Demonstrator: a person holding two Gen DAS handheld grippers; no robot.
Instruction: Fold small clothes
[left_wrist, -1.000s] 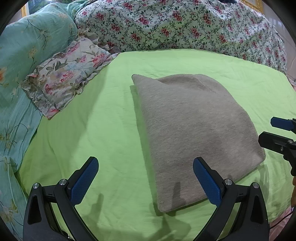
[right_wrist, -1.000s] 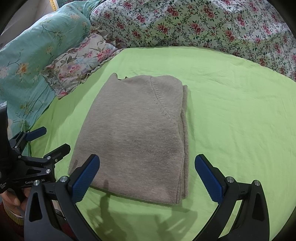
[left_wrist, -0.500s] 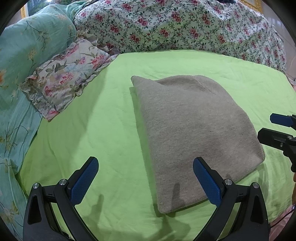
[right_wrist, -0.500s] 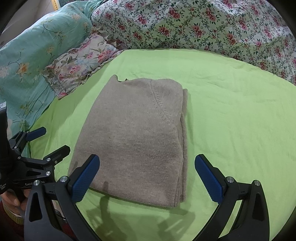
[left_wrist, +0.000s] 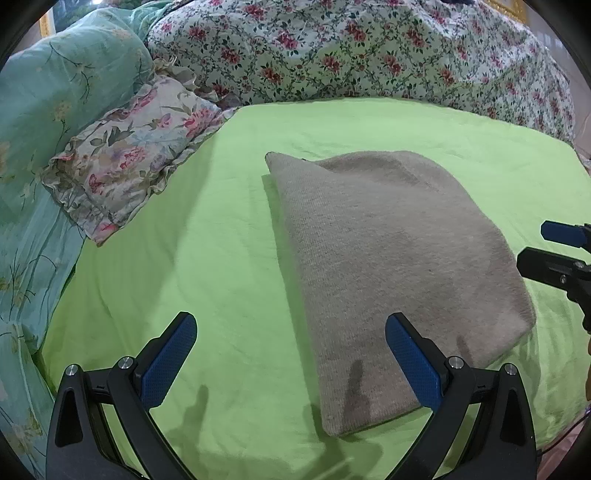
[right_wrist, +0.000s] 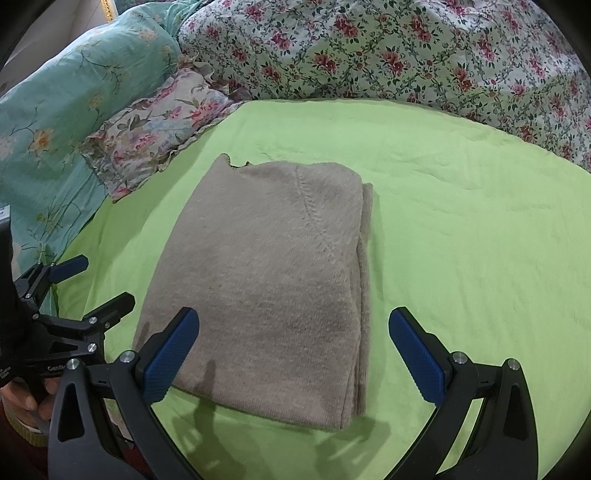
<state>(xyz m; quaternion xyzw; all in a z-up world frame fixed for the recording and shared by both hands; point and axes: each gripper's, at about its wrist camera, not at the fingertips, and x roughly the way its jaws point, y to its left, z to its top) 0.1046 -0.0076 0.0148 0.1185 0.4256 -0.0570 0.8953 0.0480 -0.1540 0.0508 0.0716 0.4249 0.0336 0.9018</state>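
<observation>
Between and ahead of both spread, empty grippers lies the folded grey-brown knit garment (right_wrist: 266, 284), flat on the lime-green bedsheet (right_wrist: 461, 229). Right gripper (right_wrist: 291, 350) straddles its near edge; left gripper (left_wrist: 291, 362) stands at its left corner. Long axis runs away; bare sheet lies on all sides.

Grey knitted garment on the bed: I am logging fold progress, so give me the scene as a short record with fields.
garment: grey knitted garment, folded into a rectangle, lying flat
surface: green sheet
left gripper: open, empty, over the garment's left edge
right gripper: open, empty, over the garment's near edge
nearby: floral pillow, floral quilt
</observation>
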